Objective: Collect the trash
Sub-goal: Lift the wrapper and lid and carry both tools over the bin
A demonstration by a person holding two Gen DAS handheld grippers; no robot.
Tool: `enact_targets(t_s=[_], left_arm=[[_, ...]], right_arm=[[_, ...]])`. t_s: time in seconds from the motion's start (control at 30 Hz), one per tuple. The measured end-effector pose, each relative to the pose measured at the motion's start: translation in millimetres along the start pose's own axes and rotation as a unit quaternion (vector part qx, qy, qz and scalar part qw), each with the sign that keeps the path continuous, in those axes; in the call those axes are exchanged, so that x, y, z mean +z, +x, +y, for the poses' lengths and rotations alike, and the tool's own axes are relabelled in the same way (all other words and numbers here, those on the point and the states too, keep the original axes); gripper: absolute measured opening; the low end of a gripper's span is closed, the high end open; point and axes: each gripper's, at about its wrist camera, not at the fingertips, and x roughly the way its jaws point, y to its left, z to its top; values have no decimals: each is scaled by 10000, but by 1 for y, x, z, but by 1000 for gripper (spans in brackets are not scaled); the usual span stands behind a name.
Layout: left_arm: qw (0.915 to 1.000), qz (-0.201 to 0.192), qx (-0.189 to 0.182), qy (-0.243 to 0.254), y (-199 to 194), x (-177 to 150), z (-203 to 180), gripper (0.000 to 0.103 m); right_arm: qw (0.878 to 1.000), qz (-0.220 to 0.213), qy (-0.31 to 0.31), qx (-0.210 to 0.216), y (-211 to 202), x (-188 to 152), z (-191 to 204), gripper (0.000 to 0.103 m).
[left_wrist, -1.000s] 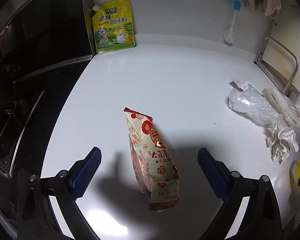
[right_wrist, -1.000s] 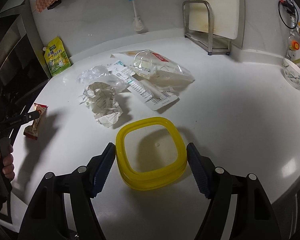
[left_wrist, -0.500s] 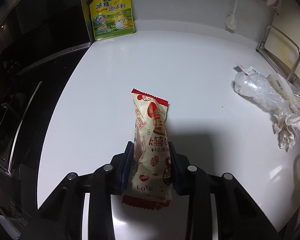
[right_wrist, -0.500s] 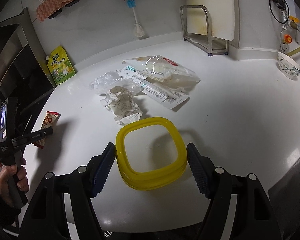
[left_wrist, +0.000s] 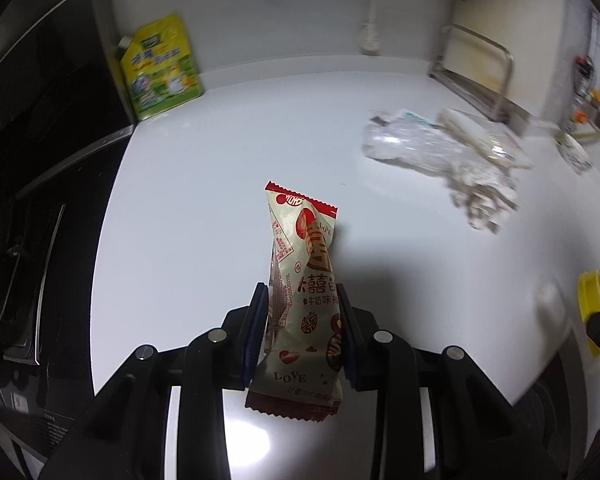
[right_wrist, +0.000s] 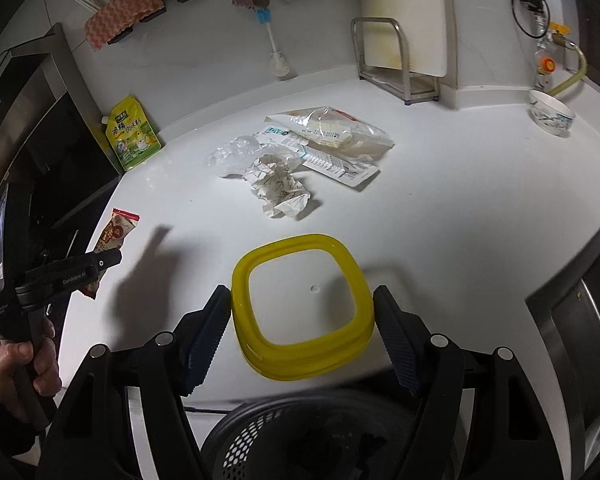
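Step in hand: first pickup of the trash collection, as judged from the scene. The left tool [left_wrist: 302, 320] is gripping a red-and-cream snack wrapper [left_wrist: 300, 280], its two blue pads pressing the wrapper's lower half from either side. The wrapper is standing up out of the jaws with its serrated top edge free; from the right wrist view it appears to be hanging clear of the white tabletop [left_wrist: 220, 168], near the left edge beside the dark stovetop [left_wrist: 28, 200].

The right tool [right_wrist: 302, 332] is sitting wide, straddling a yellow square lid [right_wrist: 300, 306] that is lying flat on the tabletop; the left pad looks to be just touching the rim, the right pad apart from it. No grip is being made there.

Other trash is waiting mid-tabletop: a crumpled paper ball [right_wrist: 280, 188], a crushed clear plastic film [right_wrist: 236, 154] and a clear printed bag [right_wrist: 332, 130] lying over flat packaging.

A black perforated bin [right_wrist: 300, 436] is showing below the near tabletop edge, under the right tool.

Next move, judged: carrying the wrapper across to the bin and releasing it over the opening. This calls for keeping the pinch firm, since the thin film could be slipping.
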Motion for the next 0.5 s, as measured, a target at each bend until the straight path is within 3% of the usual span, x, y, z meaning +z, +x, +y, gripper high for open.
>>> enact_targets(t_s=[0.23,0.5], left_arm=[[9956,-93,-612,707,-50,-20,-56,32],[9799,-258,-1367,1427,-95,-60,-121,32]], right_arm=[[9991,-131,293,-288,-53,-32,-7,70],[9967,-73,634,-502,-99,-86,-20,70]])
